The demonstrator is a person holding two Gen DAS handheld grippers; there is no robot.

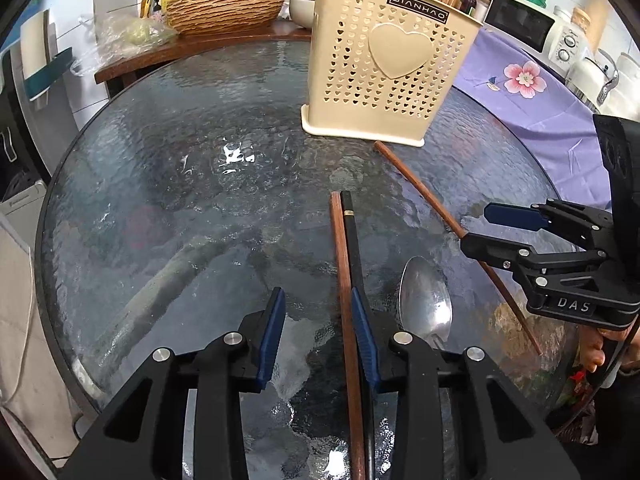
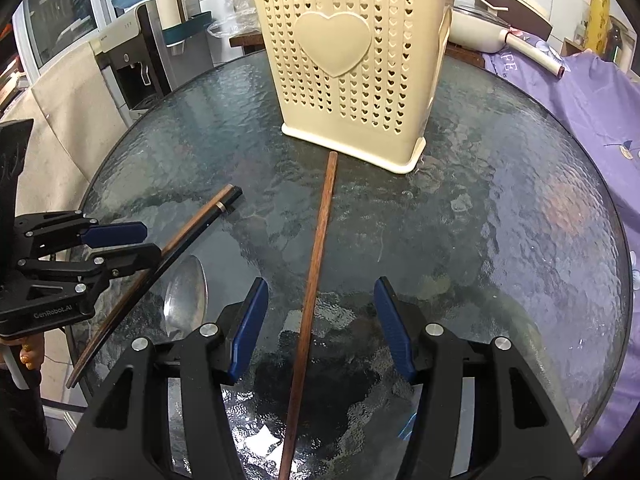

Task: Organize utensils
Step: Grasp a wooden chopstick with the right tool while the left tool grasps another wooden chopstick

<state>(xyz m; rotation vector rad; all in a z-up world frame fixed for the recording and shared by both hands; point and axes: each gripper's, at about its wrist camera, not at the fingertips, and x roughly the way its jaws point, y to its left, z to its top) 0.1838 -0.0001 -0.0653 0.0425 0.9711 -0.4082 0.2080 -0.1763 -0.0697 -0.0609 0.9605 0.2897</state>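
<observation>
A cream perforated utensil holder (image 1: 392, 68) (image 2: 352, 60) stands at the far side of the round glass table (image 1: 200, 200) with chopsticks sticking out of it. My left gripper (image 1: 320, 336) is open and low over the glass. A brown chopstick (image 1: 343, 272) lies between its jaws beside the right pad, and a black chopstick (image 1: 352, 236) runs along it. A metal spoon (image 1: 424, 304) (image 2: 186, 300) lies just to the right. My right gripper (image 2: 320, 328) (image 1: 476, 228) is open around a single brown chopstick (image 2: 316, 264) (image 1: 432, 204), with a gap on each side. The chopstick pair (image 2: 192, 232) passes the left gripper (image 2: 136, 244).
A purple flowered cloth (image 1: 532, 92) (image 2: 580, 100) drapes beyond the table's right edge. A wooden bowl-shaped basin (image 1: 224, 10), a microwave (image 1: 520, 20) and a white pot (image 2: 476, 28) sit behind. A water dispenser (image 2: 136, 60) stands off the left side.
</observation>
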